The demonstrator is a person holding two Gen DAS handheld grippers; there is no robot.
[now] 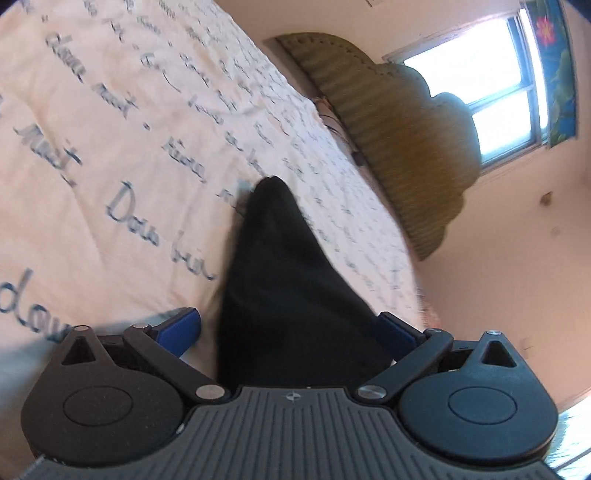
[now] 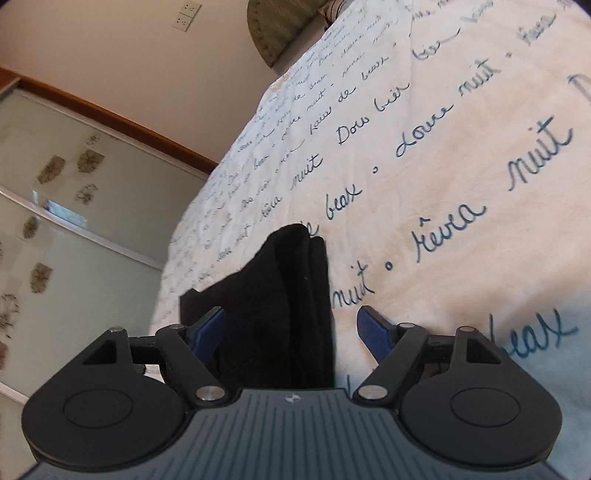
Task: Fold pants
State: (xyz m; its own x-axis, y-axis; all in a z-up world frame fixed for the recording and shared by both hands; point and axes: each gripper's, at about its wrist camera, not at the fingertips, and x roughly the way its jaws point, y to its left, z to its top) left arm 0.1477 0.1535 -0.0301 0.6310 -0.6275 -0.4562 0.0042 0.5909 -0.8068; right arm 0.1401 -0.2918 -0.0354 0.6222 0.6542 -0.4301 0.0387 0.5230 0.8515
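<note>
The black pants (image 1: 280, 277) lie bunched in a tapering heap on a cream bedcover (image 1: 110, 129) printed with blue handwriting. My left gripper (image 1: 286, 315) is open, its blue pads (image 1: 181, 328) wide apart on either side of the cloth, with a gap on the left side. In the right wrist view the pants (image 2: 291, 273) show as stacked folds running away from the camera. My right gripper (image 2: 291, 311) is open too. Its left pad (image 2: 208, 332) sits close beside the cloth, while the right one stands clear over the bedcover (image 2: 443, 184).
A green scalloped headboard (image 1: 399, 140) stands at the bed's far end below a bright window (image 1: 480, 92). Frosted sliding wardrobe doors (image 2: 74, 221) with a flower pattern run along the bed's left side. Wall sockets (image 2: 186, 16) sit high on the wall.
</note>
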